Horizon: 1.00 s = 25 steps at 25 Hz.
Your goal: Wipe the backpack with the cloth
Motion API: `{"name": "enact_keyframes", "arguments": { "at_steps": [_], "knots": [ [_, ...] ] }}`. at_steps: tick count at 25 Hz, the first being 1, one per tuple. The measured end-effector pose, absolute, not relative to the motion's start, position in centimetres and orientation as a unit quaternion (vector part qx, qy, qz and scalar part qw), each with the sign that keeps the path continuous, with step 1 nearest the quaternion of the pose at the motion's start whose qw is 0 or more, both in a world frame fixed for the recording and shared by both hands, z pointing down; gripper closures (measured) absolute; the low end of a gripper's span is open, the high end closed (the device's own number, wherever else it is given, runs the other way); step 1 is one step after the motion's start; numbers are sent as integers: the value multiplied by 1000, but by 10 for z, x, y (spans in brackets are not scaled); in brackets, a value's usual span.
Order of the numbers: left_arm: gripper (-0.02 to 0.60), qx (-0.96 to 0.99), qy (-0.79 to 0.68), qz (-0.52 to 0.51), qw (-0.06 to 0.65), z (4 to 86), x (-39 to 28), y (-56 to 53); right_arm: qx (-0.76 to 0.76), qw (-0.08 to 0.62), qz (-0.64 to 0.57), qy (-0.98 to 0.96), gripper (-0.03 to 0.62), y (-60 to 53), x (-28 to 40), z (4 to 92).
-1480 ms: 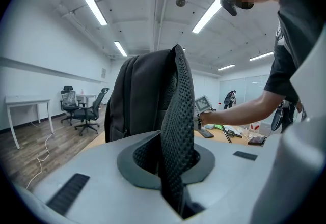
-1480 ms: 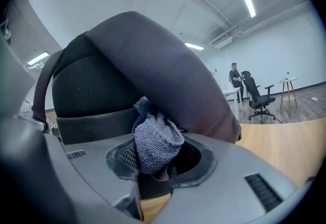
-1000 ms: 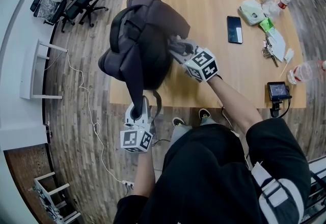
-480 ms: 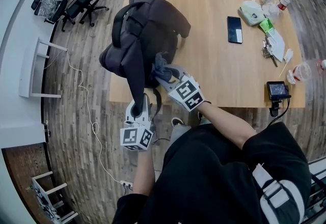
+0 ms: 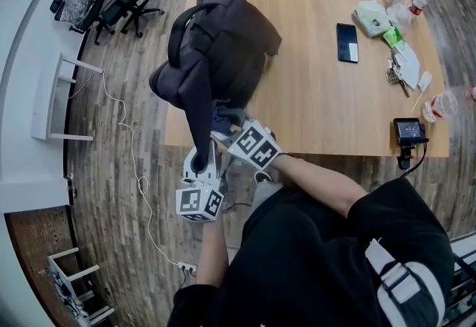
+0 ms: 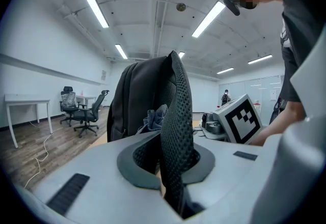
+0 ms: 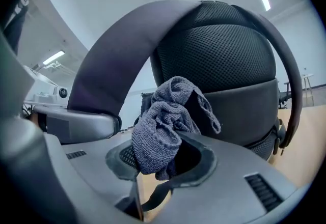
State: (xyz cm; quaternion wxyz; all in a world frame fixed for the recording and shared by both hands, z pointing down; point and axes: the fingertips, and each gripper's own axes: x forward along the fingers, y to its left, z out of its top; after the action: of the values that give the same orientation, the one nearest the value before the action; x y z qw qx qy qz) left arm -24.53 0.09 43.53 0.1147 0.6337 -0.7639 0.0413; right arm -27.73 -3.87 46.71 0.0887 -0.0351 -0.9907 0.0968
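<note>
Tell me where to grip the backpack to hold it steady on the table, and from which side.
Grip the mesh shoulder strap near its lower end, coming from the near edge of the table. The body of the backpack is bulky and rounded, probably too wide for jaws; the strap is flat, narrow and reaches past that edge. The left gripper is shut on it there.
</note>
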Motion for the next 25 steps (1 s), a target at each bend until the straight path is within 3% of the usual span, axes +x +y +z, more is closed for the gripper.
{"name": "enact_keyframes", "arguments": {
  "at_steps": [7,14,25],
  "knots": [
    [537,632,-766,34,116,436,-248,3,-3,83,93,-992,468,-64,-259,466],
    [537,631,-766,34,115,437,-247,2,98,70,136,-983,467,-160,-224,472],
    [535,622,-775,43,106,435,-250,3,32,111,30,-993,467,-245,-230,474]
  ]
}}
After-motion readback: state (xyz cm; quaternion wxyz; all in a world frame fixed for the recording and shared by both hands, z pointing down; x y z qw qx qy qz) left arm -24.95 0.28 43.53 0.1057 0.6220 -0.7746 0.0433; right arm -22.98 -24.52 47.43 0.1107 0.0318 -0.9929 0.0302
